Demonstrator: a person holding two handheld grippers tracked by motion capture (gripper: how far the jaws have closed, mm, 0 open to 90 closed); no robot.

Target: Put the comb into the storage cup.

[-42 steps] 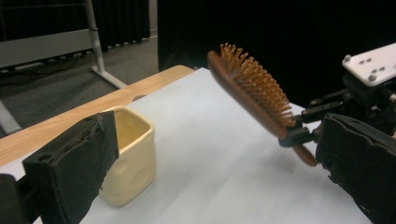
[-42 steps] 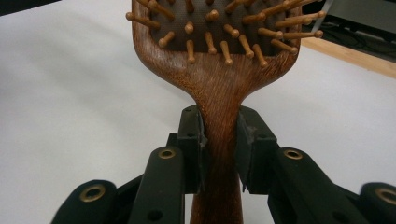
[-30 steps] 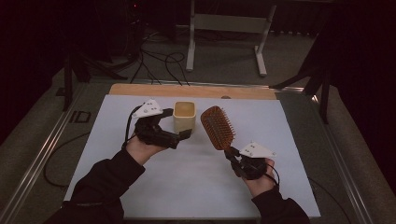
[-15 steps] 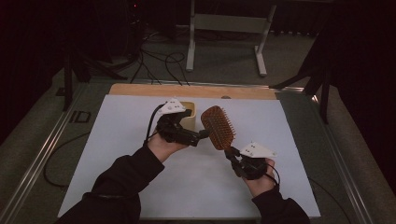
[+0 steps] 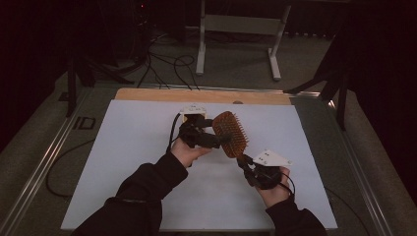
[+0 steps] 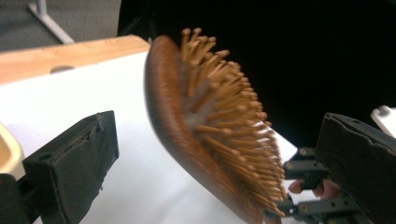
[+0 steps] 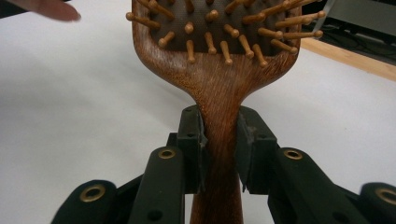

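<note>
Right tool (image 5: 244, 160) is pinching the wooden paddle hairbrush (image 5: 230, 132) by its handle. In the right gripper view the two black jaws press on the handle neck (image 7: 218, 140) from both sides, just below where it widens into the head. The brush is held up off the table (image 5: 123, 162), head angled away from the person and toward the left, bristles (image 6: 224, 116) facing up and to the right in the high view.

Left tool (image 5: 223, 141) has its jaws spread wide. In the left gripper view the brush head (image 6: 187, 140) sits between them: one jaw well to the left of the wooden back, the other off to the right past the bristle tips. Neither pad touches the brush there. In the high view the left tool's tip is right at the lower left edge of the head.

A yellowish tub (image 6: 7, 149) shows at the left edge of the left gripper view, just beside the left jaw; in the high view it sits behind the left tool, mostly covered.

White sheet covers the table, with a bare wooden strip (image 5: 206, 96) along the far edge. Both of the person's forearms are in dark sleeves (image 5: 147, 187).
</note>
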